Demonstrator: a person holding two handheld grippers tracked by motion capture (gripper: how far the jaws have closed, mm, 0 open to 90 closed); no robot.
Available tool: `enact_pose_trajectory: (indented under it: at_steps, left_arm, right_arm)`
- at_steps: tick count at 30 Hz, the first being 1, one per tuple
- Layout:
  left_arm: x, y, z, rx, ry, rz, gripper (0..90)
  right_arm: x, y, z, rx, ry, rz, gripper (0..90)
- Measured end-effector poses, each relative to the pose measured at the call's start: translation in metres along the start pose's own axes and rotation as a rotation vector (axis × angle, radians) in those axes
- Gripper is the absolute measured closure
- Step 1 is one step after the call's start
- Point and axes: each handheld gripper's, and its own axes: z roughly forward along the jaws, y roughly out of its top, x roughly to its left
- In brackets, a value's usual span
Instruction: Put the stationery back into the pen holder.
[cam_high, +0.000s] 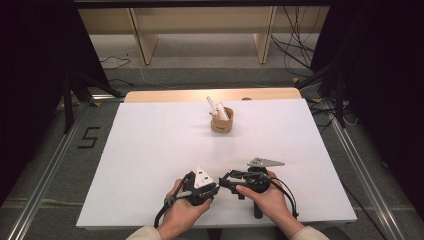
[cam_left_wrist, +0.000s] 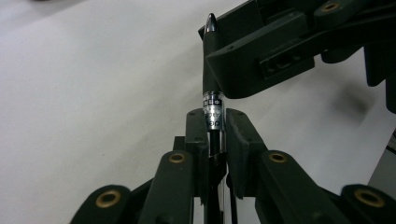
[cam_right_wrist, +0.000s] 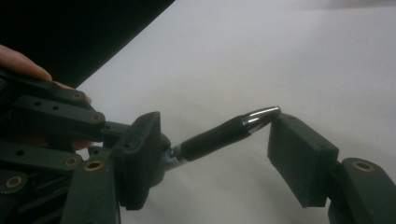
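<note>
Both grippers sit close together at the near edge of the white table, tips pointed at each other. From the high view you can barely tell there's anything between them, just the left gripper and right gripper nearly meeting, with the person's hands wrapped around each.

The left gripper view is where it gets clear: its jaws are clamped tight on a pen, gripping it right by the silver printed band, with the black rubber grip and the metal tip sticking out past the pads. The body of the right gripper hangs over the pen's front end there.

The right gripper view gives the side angle: the pen pokes out of the left gripper and lies across the gap between the right gripper's own jaws. Those jaws stand wide apart, and the shiny tip just about reaches the pad on the right; can't tell if it actually touches. Nothing's squeezed on that side.

Back in the high view, there's a small wooden cup further up the table, well apart from the hands, with a white tube-like thing leaning in it. Too small to say what it is.
</note>
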Motion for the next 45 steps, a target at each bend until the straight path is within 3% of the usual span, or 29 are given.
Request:
enact_pose_trajectory:
  at_steps: [8,23,35,39,45]
  left_arm:
    - [0.0,0.002,0.0,-0.017,-0.004,-0.011,79.7]
    - [0.001,0.004,-0.001,-0.037,-0.007,-0.027,79.7]
    - [0.0,0.006,-0.001,-0.059,-0.007,-0.026,79.6]
    - [0.0,0.008,-0.004,-0.079,-0.012,-0.026,79.6]
    - [0.002,0.009,-0.005,-0.1,-0.023,-0.007,78.8]
  right_arm:
    - [0.0,0.001,0.004,-0.002,0.012,0.042,38.2]
    - [0.003,0.0,0.006,-0.007,0.033,0.08,53.3]
    - [0.004,0.004,0.0,-0.062,0.098,0.137,76.1]
    - [0.006,0.006,-0.003,-0.082,0.116,0.152,79.0]
    - [0.01,0.008,-0.006,-0.111,0.108,0.112,79.8]
